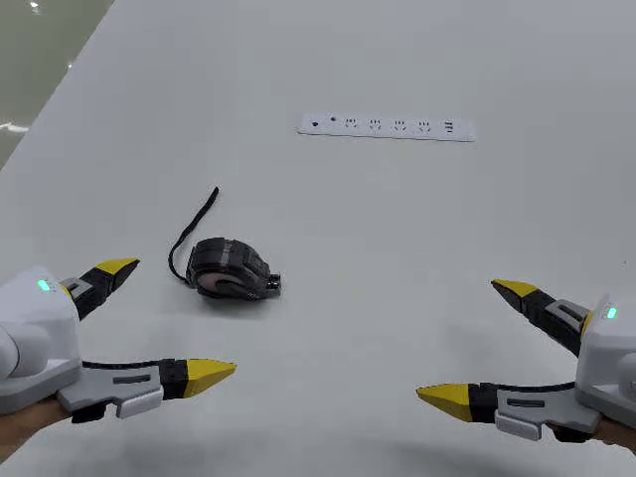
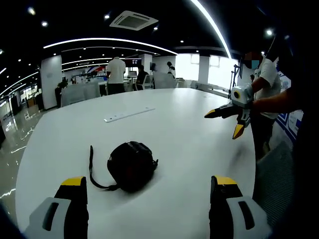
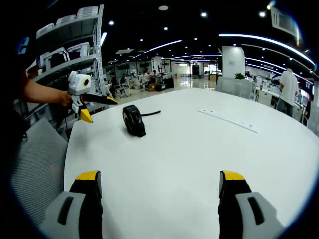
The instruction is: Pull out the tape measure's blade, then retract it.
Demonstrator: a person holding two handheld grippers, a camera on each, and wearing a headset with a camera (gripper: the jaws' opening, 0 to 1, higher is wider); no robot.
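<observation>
A black tape measure (image 1: 230, 269) with a black wrist strap (image 1: 191, 227) lies on the white table (image 1: 397, 248), its blade fully inside the case. My left gripper (image 1: 174, 320) hovers open just left of and nearer than it, nothing between its yellow-tipped fingers. In the left gripper view the tape measure (image 2: 130, 165) lies straight ahead between the jaws. My right gripper (image 1: 477, 343) stands open at the lower right, well apart from the tape measure (image 3: 134, 120), which lies far ahead to the left in its own view. Each gripper view also catches the other gripper: the right gripper (image 2: 227, 121) and the left gripper (image 3: 97, 108).
A white power strip (image 1: 387, 126) lies flat on the far side of the table. The table's left edge runs along the upper left, with shiny floor (image 1: 40, 50) beyond. People stand in the office behind (image 2: 115, 74).
</observation>
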